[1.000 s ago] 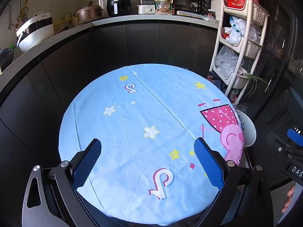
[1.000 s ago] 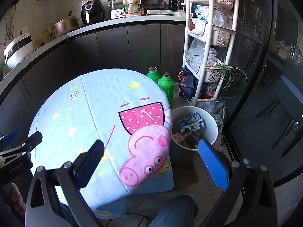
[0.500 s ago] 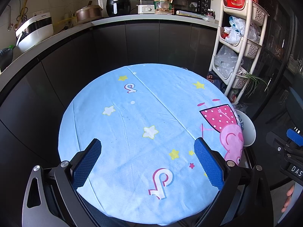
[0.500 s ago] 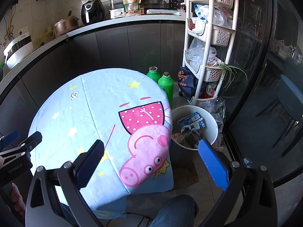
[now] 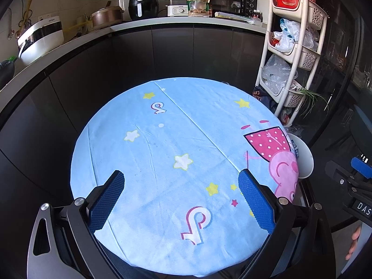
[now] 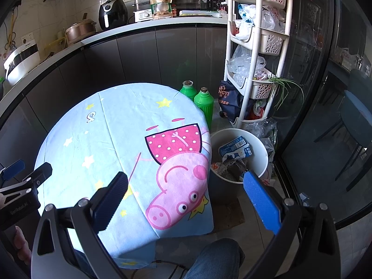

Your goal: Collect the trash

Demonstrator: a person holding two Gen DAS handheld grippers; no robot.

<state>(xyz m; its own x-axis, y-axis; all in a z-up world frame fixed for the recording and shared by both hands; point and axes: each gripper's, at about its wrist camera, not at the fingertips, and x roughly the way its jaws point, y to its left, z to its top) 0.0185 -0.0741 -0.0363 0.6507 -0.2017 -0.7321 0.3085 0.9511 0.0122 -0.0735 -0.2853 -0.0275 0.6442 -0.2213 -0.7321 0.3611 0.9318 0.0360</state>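
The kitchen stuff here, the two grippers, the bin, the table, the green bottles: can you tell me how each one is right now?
Left gripper: open, holding nothing.
Right gripper: open, holding nothing.
White round trash bin: upright on the floor, uncovered, crumpled cartons and wrappers inside.
Blue cartoon-print tablecloth: spread flat on the round table, nothing on it.
Two green plastic bottles: upright on the floor, beside the table.

Kitchen. Curved dark cabinets (image 5: 130, 69) under a pale counter (image 5: 162, 22); air fryer (image 5: 143, 4) and oven (image 5: 232, 0) on top. White tiered rack (image 6: 260, 46) beside glass doors (image 6: 325, 93). Grey tiled floor (image 6: 223, 125). Bright daylight.
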